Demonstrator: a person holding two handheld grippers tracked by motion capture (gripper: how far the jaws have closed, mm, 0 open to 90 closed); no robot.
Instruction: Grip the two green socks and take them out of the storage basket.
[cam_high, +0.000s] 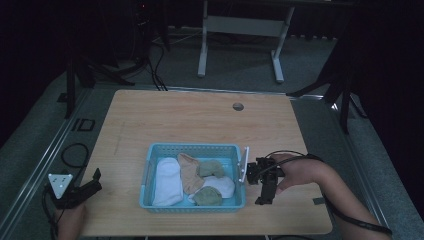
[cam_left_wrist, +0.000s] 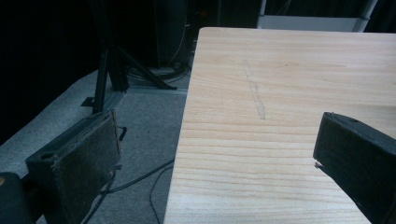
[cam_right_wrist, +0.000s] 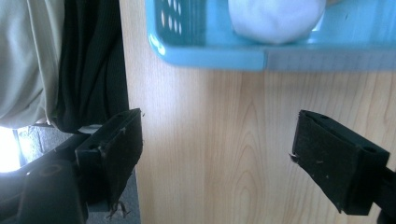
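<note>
The right gripper (cam_high: 250, 172) is just beside the right end of the light blue plastic basket (cam_high: 150, 165), over the wooden table top (cam_high: 200, 120). Its two black jaws are wide apart and hold nothing. In the right gripper view, the right gripper (cam_right_wrist: 217, 144) has only bare wood between its jaws, and the blue rim of the basket (cam_right_wrist: 210, 56) runs across the top, apart from the jaws. Over that rim a rounded white sock (cam_right_wrist: 275, 18) is visible inside the basket.

The left gripper (cam_high: 82, 189) is at the near left corner of the table, well apart from the basket. Its jaws are also wide apart and empty. In the left gripper view, the left gripper (cam_left_wrist: 215, 149) has one jaw over the grey floor (cam_left_wrist: 140, 121) and the other over the table (cam_left_wrist: 289, 84), so it stands across the table's left edge.

The basket stands in the near middle part of the table, between the two grippers. Inside it lie a long white sock (cam_high: 167, 181) at the left, a beige sock (cam_high: 189, 172) next to it, two olive green socks (cam_high: 207, 196) and another white sock (cam_high: 222, 185) at the right. They touch and partly cover each other.
</note>
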